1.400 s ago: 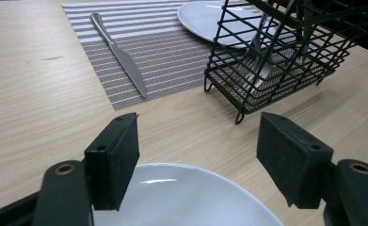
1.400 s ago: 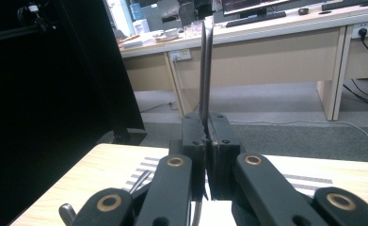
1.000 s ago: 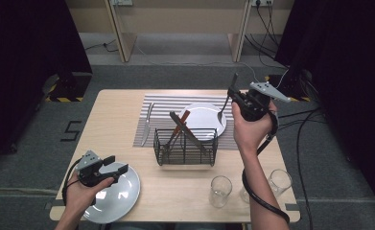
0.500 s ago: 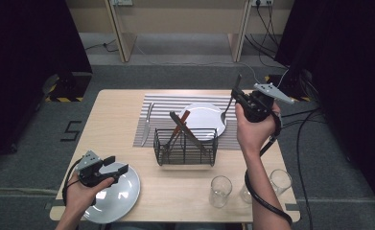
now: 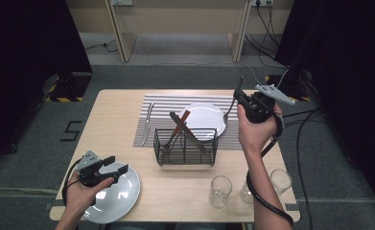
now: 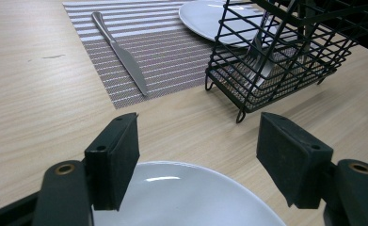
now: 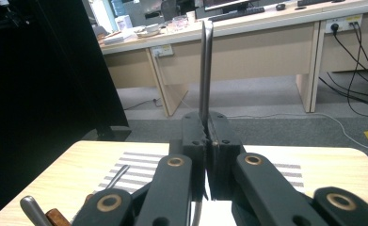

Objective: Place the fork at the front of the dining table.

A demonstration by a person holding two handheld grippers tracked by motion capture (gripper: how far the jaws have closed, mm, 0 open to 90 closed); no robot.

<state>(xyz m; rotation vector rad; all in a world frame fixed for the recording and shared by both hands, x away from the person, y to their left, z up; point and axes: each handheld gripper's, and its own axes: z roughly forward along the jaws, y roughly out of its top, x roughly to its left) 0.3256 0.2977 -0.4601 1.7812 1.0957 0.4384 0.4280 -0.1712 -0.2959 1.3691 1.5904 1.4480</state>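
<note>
Right gripper view: right hand-held gripper (image 7: 205, 155) clamps fork (image 7: 205, 70); left hand-held gripper (image 6: 198, 162) gapes.

a black "5" marked on the grey floor (image 5: 71, 130) left of the table (image 5: 113, 120)

Right tongs (image 5: 242, 98) clamped and raised; left tongs (image 5: 118, 168) gaping.

On my worktop (image 5: 118, 120), a knife (image 5: 147, 123) lies left of the far plate (image 5: 202, 117); the wire basket (image 5: 185, 147) sits before them, glasses (image 5: 220, 190) at its right.
</note>
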